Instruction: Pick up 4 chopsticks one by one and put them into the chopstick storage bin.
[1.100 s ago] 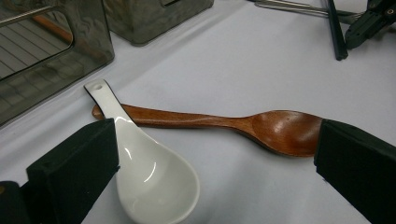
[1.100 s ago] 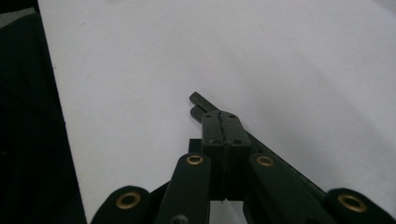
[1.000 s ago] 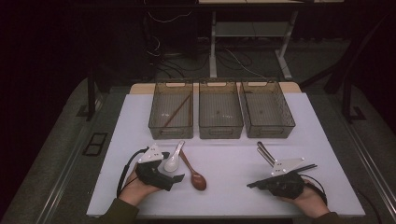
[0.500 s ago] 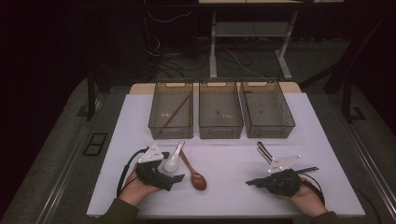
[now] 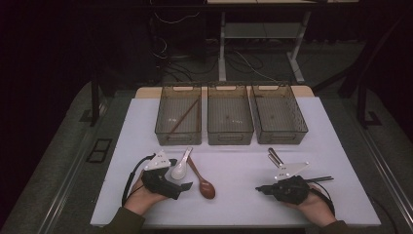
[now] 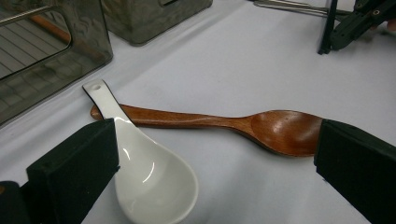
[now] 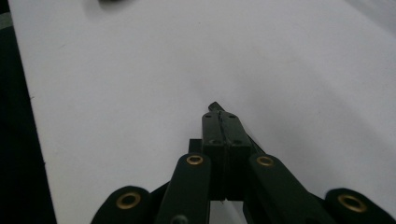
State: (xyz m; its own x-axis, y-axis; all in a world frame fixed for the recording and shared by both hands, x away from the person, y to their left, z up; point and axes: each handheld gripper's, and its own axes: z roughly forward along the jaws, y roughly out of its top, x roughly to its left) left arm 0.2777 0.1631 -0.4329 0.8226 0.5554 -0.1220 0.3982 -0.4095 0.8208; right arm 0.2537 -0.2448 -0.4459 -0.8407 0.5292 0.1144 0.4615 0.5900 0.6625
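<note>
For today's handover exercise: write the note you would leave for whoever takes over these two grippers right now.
Left gripper: open, jaws either side of the white ceramic spoon and the wooden spoon, gripping neither.
Right gripper: shut, empty, resting on the white table.
Things: both spoons lie on the table, crossing at the handles. Metal utensils lie near the right gripper.
Done: a stick-like utensil lies in the left bin.
Left: probably sort the spoons and metal utensils into bins.
</note>
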